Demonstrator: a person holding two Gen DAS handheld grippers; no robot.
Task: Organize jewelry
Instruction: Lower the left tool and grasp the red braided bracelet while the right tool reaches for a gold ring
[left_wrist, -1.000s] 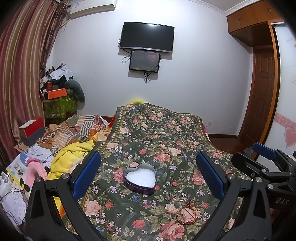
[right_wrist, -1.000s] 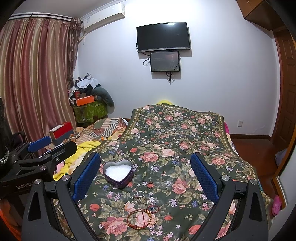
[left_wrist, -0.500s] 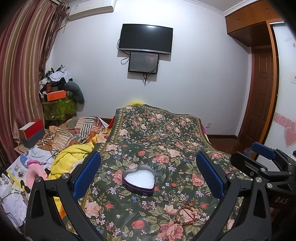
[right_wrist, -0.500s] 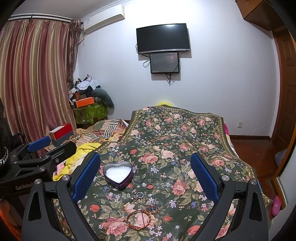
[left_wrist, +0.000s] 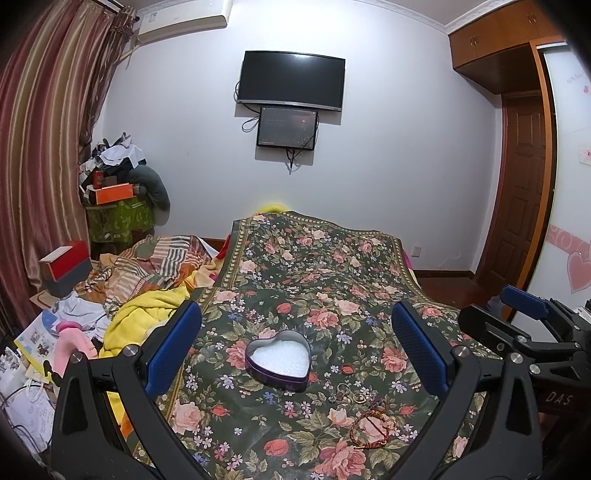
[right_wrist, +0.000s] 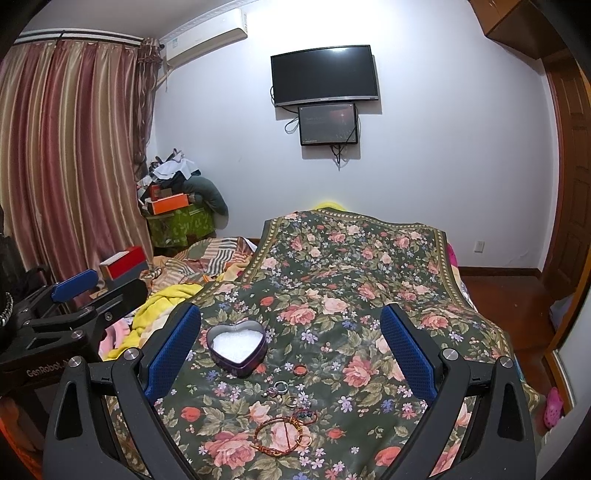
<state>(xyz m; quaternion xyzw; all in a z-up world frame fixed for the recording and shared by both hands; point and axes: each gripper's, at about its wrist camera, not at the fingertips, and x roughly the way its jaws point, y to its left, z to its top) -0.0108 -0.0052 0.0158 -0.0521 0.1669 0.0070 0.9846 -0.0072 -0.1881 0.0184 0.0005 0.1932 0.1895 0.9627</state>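
two handheld grippers hover side by side above a bed covered with a dark floral bedspread (left_wrist: 314, 266). the left gripper (left_wrist: 295, 350) and the right gripper (right_wrist: 291, 350) both have their blue fingers spread wide, holding nothing. on the bedspread sits an open heart-shaped tin (right_wrist: 237, 348) with a white lining. just in front of it lie loose pieces: a small red ring (right_wrist: 300, 369), silver rings (right_wrist: 280, 387), and nearest the cameras a reddish beaded bracelet (right_wrist: 282, 435). the jewelry looks light, small and likely to slip; the bracelet seems limp, best pinched across its band.
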